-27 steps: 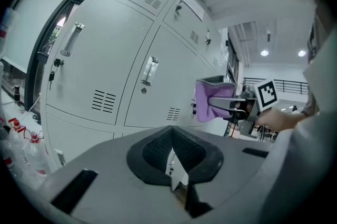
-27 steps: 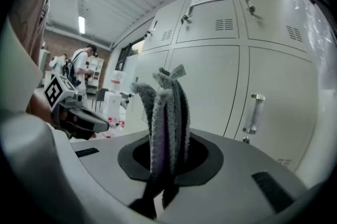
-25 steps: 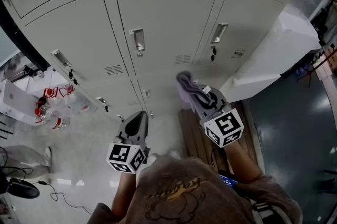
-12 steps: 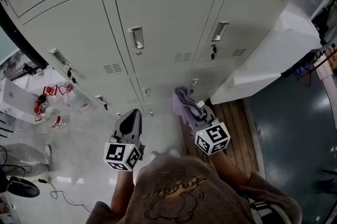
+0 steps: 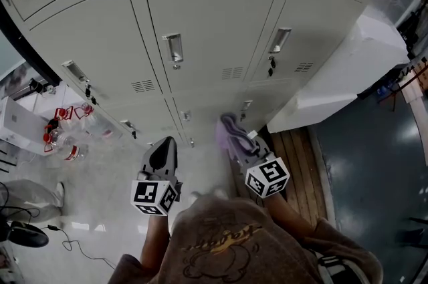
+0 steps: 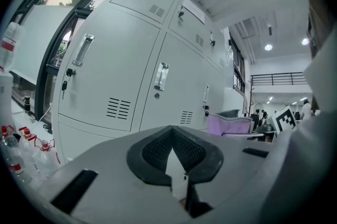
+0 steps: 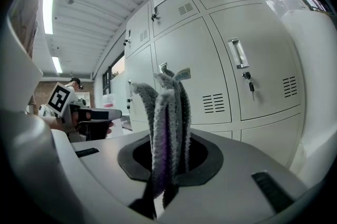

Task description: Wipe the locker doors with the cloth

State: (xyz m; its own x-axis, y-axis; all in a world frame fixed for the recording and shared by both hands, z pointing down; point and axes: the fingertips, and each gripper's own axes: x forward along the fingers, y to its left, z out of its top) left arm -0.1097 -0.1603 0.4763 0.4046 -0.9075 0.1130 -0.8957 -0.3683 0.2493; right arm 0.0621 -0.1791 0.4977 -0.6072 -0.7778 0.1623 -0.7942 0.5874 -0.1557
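Observation:
Grey locker doors (image 5: 207, 15) fill the upper head view. My right gripper (image 5: 242, 142) is shut on a purple cloth (image 5: 227, 129), which sticks up between the jaws in the right gripper view as grey-purple folds (image 7: 167, 128). The cloth sits low, close to the bottom row of doors near a small handle (image 5: 246, 104); whether it touches the door I cannot tell. My left gripper (image 5: 162, 150) hangs to the left, shut and holding nothing, its pads (image 6: 152, 152) pressed together. It points at the lockers (image 6: 116, 70) from a short distance.
A white block (image 5: 348, 69) leans against the lockers at the right. A wooden pallet (image 5: 294, 149) lies on the floor below it. Bottles with red labels (image 5: 63, 135) stand at the left. A cable (image 5: 80, 252) runs over the pale floor near a shoe (image 5: 57, 196).
My right gripper with the cloth has come down and toward me, from the middle row's lower edge to the bottom row. The left gripper has barely shifted.

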